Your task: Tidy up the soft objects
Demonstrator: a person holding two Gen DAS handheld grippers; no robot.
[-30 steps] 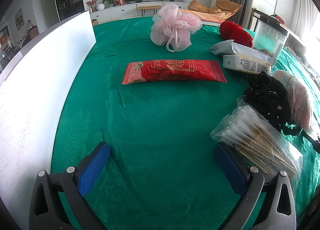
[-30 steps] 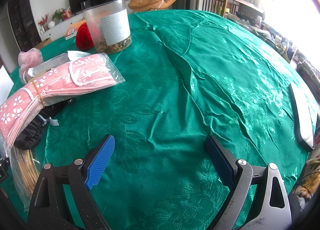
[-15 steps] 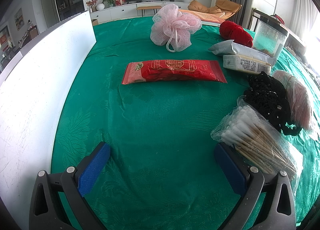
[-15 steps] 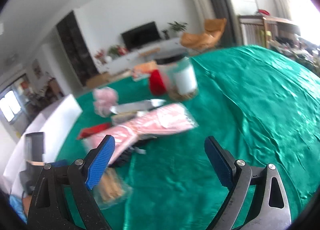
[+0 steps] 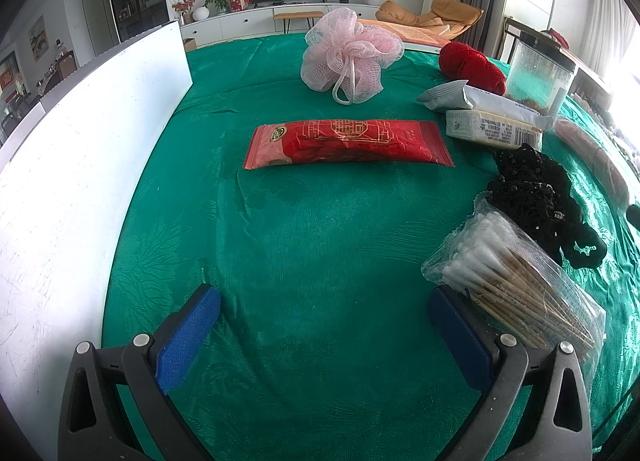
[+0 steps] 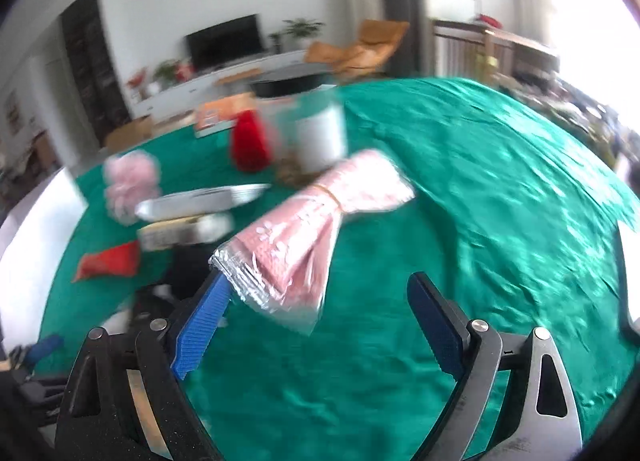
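While both claws are held low over the green-clothed desk point(image 5: 320, 245), nothing is gripped by either. The left claw point(image 5: 324, 325) is spread wide, its blue pads well apart above bare cloth. The right claw point(image 6: 320, 313) is likewise spread; its view is blurred, so fine detail there cannot be told.

With the red packet point(image 5: 348, 143) taken as the landmark in the left wrist view, the soft things are placed as follows. A pink mesh sponge point(image 5: 350, 55) is seen beyond the packet, apart from it. A ball of red yarn point(image 5: 472, 67) lies beyond and to the right, just beside a clear jar point(image 5: 538, 79). Two white packs point(image 5: 484, 113) are stacked to the right of the packet, near its end. A black lace bundle point(image 5: 536, 201) is found nearer and to the right, and a bag of cotton swabs point(image 5: 516, 285) lies nearer again, touching the bundle and just beside the left claw's right finger. A white board point(image 5: 80, 165) is stood upright along the desk's edge, to the left of the packet.

In the right wrist view, a bag of pink masks point(image 6: 304, 237) is seen lying on the cloth, its near end just beside the right claw's left pad point(image 6: 200, 325); whether they touch cannot be told.
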